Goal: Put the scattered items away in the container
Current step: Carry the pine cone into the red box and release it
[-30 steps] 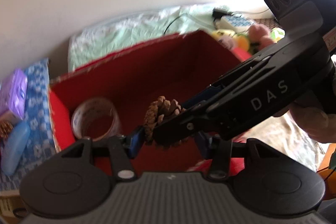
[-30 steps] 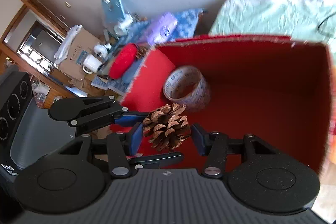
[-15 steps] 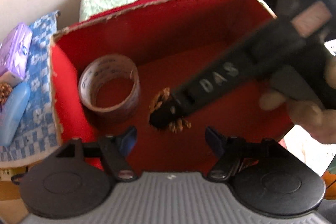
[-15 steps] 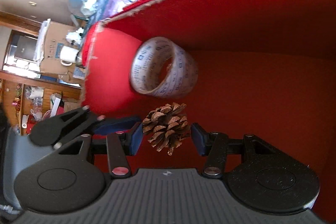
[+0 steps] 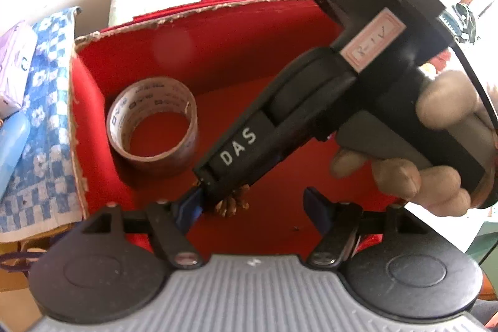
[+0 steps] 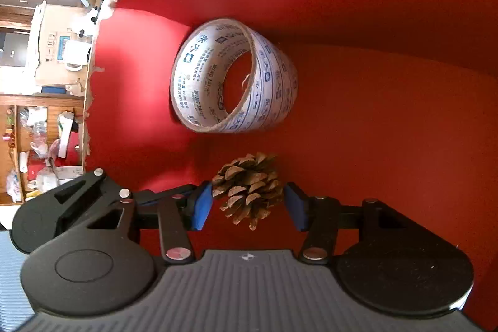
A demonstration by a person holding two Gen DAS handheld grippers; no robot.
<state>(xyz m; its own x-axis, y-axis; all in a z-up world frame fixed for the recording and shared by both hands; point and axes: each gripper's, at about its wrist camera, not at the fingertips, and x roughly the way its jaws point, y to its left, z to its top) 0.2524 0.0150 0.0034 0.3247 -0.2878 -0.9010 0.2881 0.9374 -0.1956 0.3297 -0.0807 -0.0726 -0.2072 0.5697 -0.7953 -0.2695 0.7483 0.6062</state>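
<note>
A brown pine cone (image 6: 249,187) sits between the blue pads of my right gripper (image 6: 248,201), which is shut on it, low inside the red box (image 6: 389,120). In the left wrist view the right gripper's black body crosses the box (image 5: 218,30) and hides most of the pine cone (image 5: 232,204). My left gripper (image 5: 252,207) is open and empty, its pads wide apart just above the box floor beside the cone. A roll of printed tape (image 6: 230,77) lies in the box's left corner; it also shows in the left wrist view (image 5: 152,123).
A blue checked cloth (image 5: 43,129) lies left of the box with a purple packet (image 5: 14,64) and a pale blue case (image 5: 11,145) on it. A cardboard carton and white mug (image 6: 74,55) stand beyond the box's left wall.
My right gripper has lowered the pine cone deeper into the red box, close to the floor. My left gripper has moved nearer the box floor and stays open.
</note>
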